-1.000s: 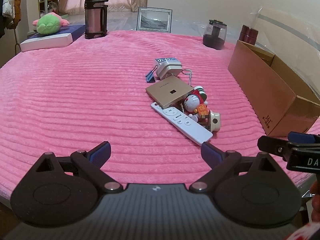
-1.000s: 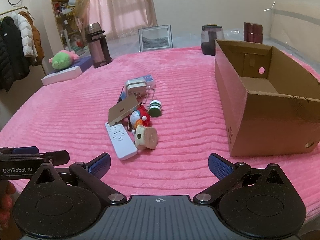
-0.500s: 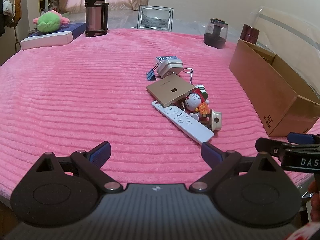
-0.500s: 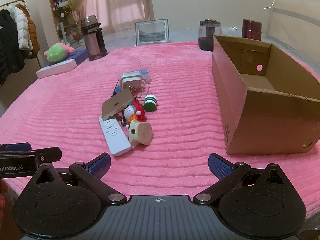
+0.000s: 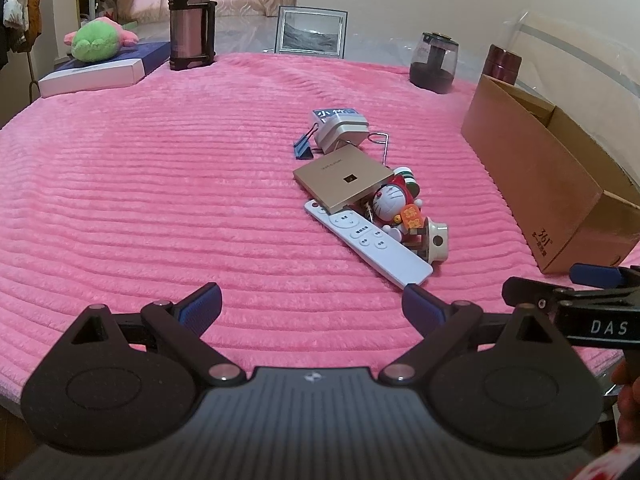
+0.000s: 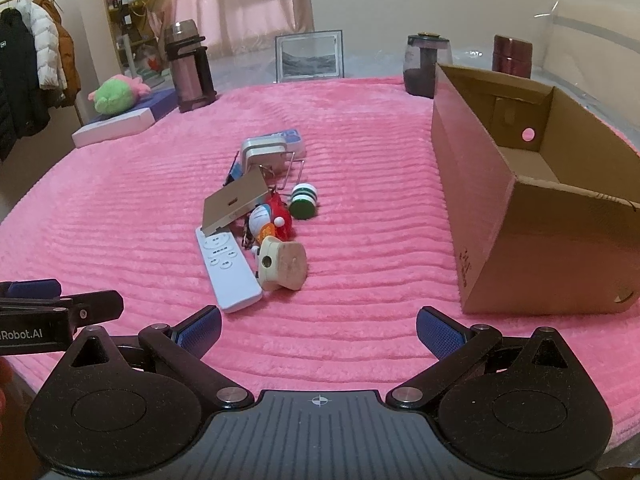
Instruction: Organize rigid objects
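A pile of small objects lies mid-table on the pink cover: a white remote (image 5: 370,244) (image 6: 226,266), a gold flat box (image 5: 343,179) (image 6: 234,202), a Doraemon figure (image 5: 394,206) (image 6: 268,218), a beige wooden piece (image 6: 282,264), a green-white spool (image 6: 303,200), a white adapter (image 5: 342,132) (image 6: 264,153) and a blue binder clip (image 5: 304,149). An open, empty cardboard box (image 5: 548,184) (image 6: 532,216) stands to the right. My left gripper (image 5: 312,306) and right gripper (image 6: 319,330) are both open and empty, near the front edge, short of the pile.
At the back stand a thermos (image 5: 190,20), a picture frame (image 5: 311,32), a dark jar (image 5: 434,62) and a maroon canister (image 5: 502,65). A green plush (image 5: 100,42) lies on a flat box at the back left. A coat rack (image 6: 32,72) stands off the left edge.
Both grippers have moved slightly forward toward the pile and tilted a little. Both stay open and empty. No object has moved.
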